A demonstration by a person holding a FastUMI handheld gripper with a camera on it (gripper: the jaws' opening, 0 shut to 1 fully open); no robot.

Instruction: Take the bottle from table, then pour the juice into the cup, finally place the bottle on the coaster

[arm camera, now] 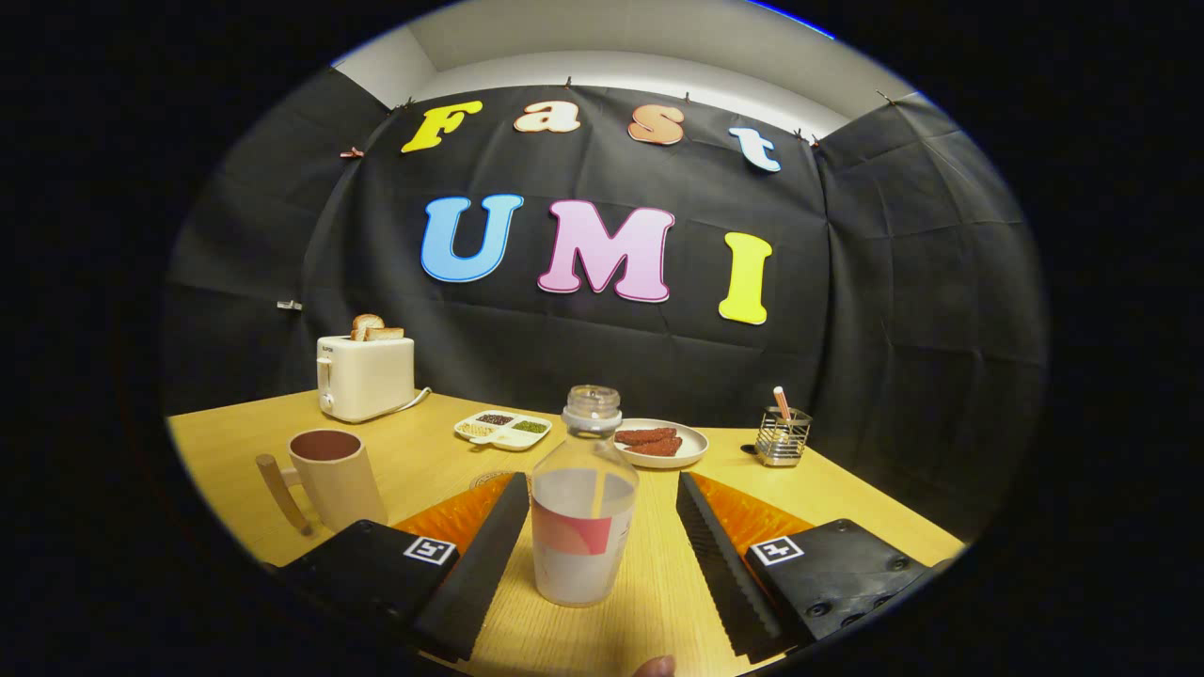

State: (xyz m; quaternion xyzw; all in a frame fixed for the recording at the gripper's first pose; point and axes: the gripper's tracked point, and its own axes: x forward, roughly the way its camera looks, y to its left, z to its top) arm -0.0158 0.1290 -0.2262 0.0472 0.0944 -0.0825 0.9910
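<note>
Clearly the first step is in hand: taking the bottle (584, 508) from the wooden table (847, 489), with the grasp not yet made. Going from left to right, a toaster (366, 376) with bread in its slots stands at the far left of the table, and nearer, just left of the claw, sits the cup (334, 478), a pale mug with a wooden handle. Beyond the fingers lies a small divided dish (503, 430). The claw (596, 536) is spread wide, its two fingers standing either side of the bottle with a visible gap at each flank, so it holds nothing and touches nothing. The bottle stands upright between the fingers, clear, uncapped, with a pale liquid filling its lower part and a label round it. A round edge that may be the coaster (489, 480) peeks out behind the left finger, though it is too hidden to be sure. Further right are a plate (663, 442) of food and a wire holder (784, 437). The next move likely calls for closing squarely on the bottle's body, firmly enough to lift without tipping it.
</note>
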